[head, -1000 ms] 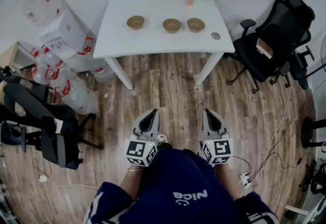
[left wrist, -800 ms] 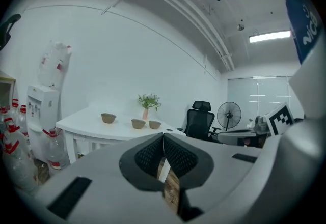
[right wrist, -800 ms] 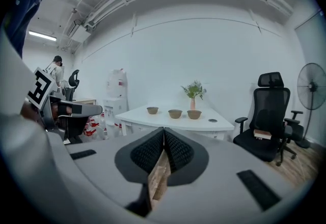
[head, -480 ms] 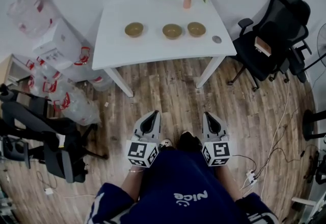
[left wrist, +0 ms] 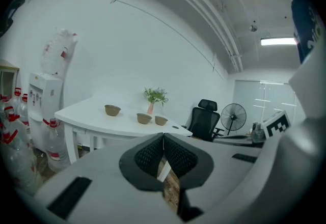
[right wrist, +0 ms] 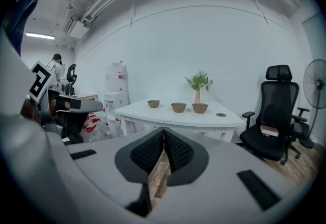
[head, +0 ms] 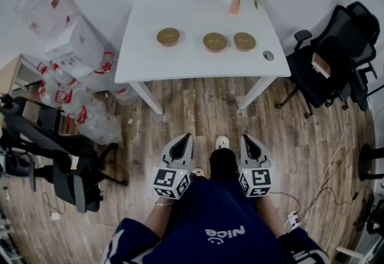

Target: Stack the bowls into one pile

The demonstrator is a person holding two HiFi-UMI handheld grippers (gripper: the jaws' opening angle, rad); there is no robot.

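Water jugs (head: 93, 123) crowd the far left. On the white surface (head: 198, 63) three brown bowls stand unstacked in a row: the left bowl (head: 168, 36) apart, the middle bowl (head: 215, 41) and right bowl (head: 245, 41) closer together (a flower vase (head: 235, 3) behind them). Well short of the surface, over the wood floor (head: 198, 107), the left tool (head: 183, 138) and right tool (head: 248, 138) are both clenched on nothing.

Left bowl (head: 168, 36), middle bowl (head: 215, 41) and right bowl (head: 244, 41) are sitting upright and unstacked in a row on the white table (head: 198, 63). All are brown. Middle and right are sitting near each other, not touching; left is standing further off.
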